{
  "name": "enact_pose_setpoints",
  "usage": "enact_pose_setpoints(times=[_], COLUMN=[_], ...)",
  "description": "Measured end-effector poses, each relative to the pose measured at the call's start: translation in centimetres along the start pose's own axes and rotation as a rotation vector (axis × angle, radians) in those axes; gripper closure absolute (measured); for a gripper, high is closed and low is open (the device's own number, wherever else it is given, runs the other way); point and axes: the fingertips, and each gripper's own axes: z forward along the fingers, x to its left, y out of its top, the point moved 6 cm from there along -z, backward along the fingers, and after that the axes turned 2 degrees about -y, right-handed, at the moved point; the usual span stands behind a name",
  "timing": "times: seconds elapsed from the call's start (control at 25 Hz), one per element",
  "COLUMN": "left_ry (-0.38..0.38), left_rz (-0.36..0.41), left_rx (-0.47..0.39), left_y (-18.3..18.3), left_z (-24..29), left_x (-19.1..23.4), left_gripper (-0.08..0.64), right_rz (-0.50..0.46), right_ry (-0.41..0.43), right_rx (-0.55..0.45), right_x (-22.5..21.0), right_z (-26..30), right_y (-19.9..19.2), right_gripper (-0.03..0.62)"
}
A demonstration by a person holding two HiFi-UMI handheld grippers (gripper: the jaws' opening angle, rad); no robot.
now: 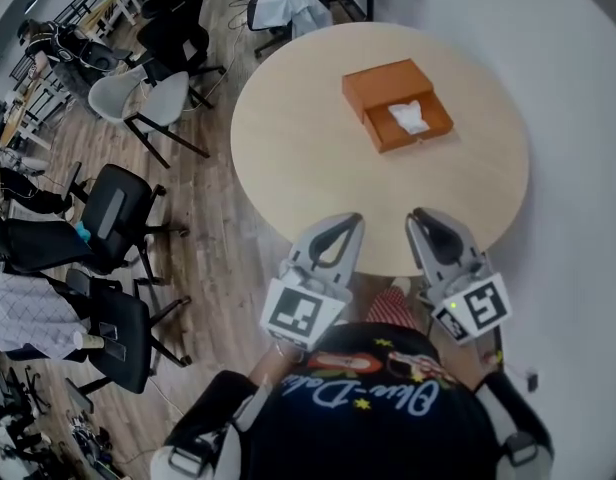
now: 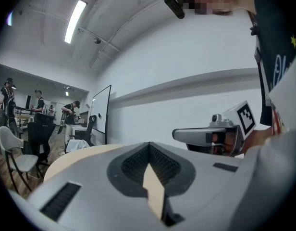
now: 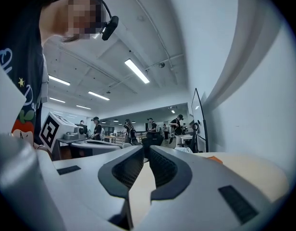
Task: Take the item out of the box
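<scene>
Claw first: part the closed, empty right claw (image 1: 420, 216), reach across the round pale wooden bench (image 1: 308, 143) to the open orange cardboard box (image 1: 386, 84), well apart, and pinch the crumpled white item (image 1: 409, 118) lying inside from above; brace the box with the closed, empty left claw (image 1: 351, 220). Beyond: black office chairs (image 1: 116, 213) on plank floor (image 1: 203, 193).

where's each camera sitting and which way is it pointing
Head view: on the person's head, facing steeply down at table, orange box and white item; shows left gripper, right gripper, torso.
Left gripper view: on the left gripper, facing along its shut jaws across the table; sleeve at right.
Right gripper view: on the right gripper, along its shut jaws over the table; shirt at left.
Shared: each gripper view shows the other gripper.
</scene>
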Motion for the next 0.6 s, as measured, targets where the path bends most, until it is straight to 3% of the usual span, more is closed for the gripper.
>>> enact_pose_setpoints(times=[0.6], left_ry=[0.096], left_rz=[0.023], left_rx=[0.022], left_y=[0.3], left_z=[11.5], left_x=[1.1], left_gripper=[0.575], right_rz=[-0.008], right_ry=[0.087], right_rx=[0.001], right_x=[-13.2], right_z=[3.5], right_y=[-0.7], right_gripper=[0.566])
